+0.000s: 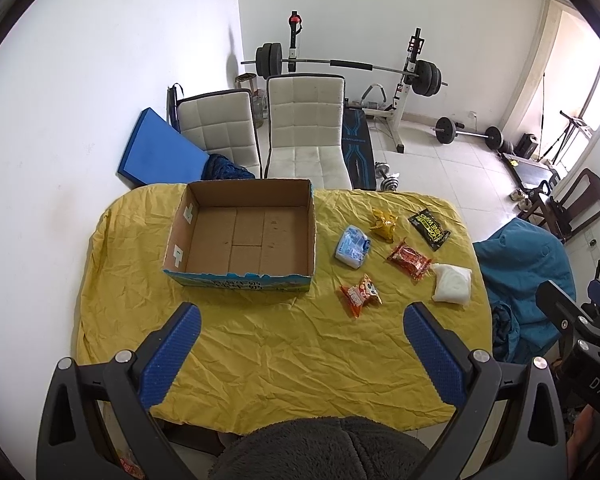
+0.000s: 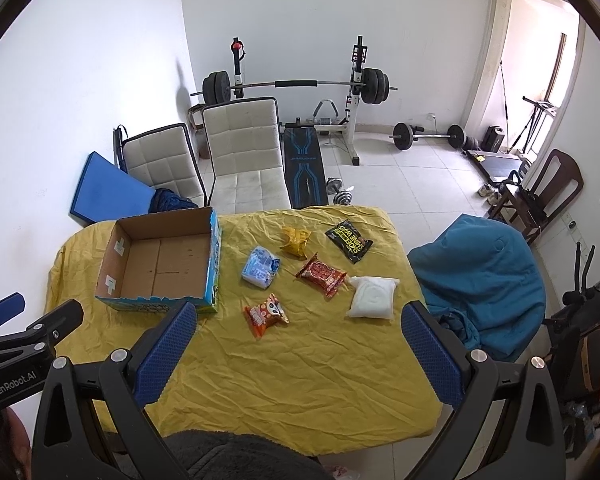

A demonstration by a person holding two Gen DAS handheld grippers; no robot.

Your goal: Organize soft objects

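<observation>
An empty cardboard box (image 1: 244,236) (image 2: 162,264) stands on the yellow cloth at the table's far left. To its right lie several soft packets: a blue-white pack (image 1: 353,247) (image 2: 260,267), a yellow bag (image 1: 385,224) (image 2: 295,241), a black pouch (image 1: 429,227) (image 2: 349,240), a red packet (image 1: 409,260) (image 2: 321,274), an orange snack bag (image 1: 360,294) (image 2: 265,315) and a white pouch (image 1: 452,283) (image 2: 373,298). My left gripper (image 1: 300,316) and right gripper (image 2: 300,316) are open and empty, held above the table's near side.
The table (image 1: 284,360) has a crumpled yellow cloth. Two white chairs (image 1: 306,132) stand behind it, with a weight bench and barbells (image 2: 296,84) beyond. A teal beanbag (image 2: 480,276) sits at the right of the table. A grey fleece garment (image 1: 320,448) is at the near edge.
</observation>
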